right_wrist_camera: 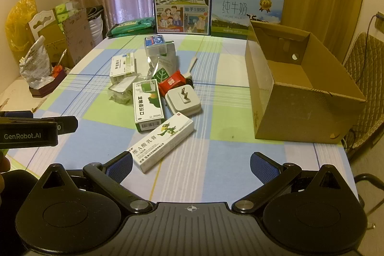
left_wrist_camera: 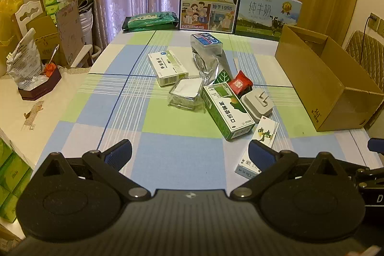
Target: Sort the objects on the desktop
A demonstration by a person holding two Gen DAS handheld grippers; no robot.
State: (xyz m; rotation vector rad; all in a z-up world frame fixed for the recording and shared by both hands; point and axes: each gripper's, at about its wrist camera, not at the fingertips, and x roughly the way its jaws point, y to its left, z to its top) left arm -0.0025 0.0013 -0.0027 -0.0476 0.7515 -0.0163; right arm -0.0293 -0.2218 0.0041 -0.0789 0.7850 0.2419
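Showing only rightward: cardboard box [right_wrist_camera: 300, 88] interior

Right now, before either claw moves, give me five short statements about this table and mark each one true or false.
1. The brown cardboard box is empty. True.
2. The left claw grips a packet. False: it is open, holding nothing.
3. The white plug adapter lies beside the red candy wrapper. True.
4. The long white ointment carton with the green bird is inside the box. False: it lies on the checked tablecloth.
5. The right claw is shut. False: open.
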